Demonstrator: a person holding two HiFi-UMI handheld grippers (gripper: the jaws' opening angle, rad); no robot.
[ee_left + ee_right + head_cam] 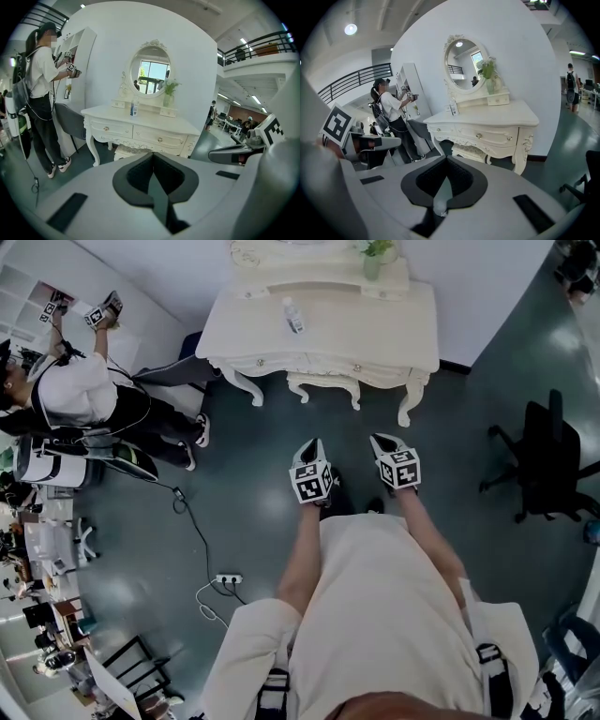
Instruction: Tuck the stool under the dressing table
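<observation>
The person stood square to the table (375,329) with both grippers carried low at the waist, noses pointing forward. It looked to me like a resting carry, not a reach. The left gripper (314,442) had its fingers pressed together with nothing between them, and the right gripper (381,439) was the same, closed and empty. Held that way they could not catch on anything, and neither touched any furniture.

The stool (323,387) sat well ahead of both sets of fingertips and lower than them, on a line running between the two grippers. It was in the gap between the table's front legs, with only its carved front edge showing below the drawers. From the left fingers it lay slightly to their left, and from the right fingers slightly to their right. Bare floor lay between fingertips and stool.

I judged it as good as tucked, or at most short of a last nudge. A bottle (292,315) stood on the tabletop farther beyond the fingers. A second person (80,390) worked at a shelf far off to the left fingers' side.
</observation>
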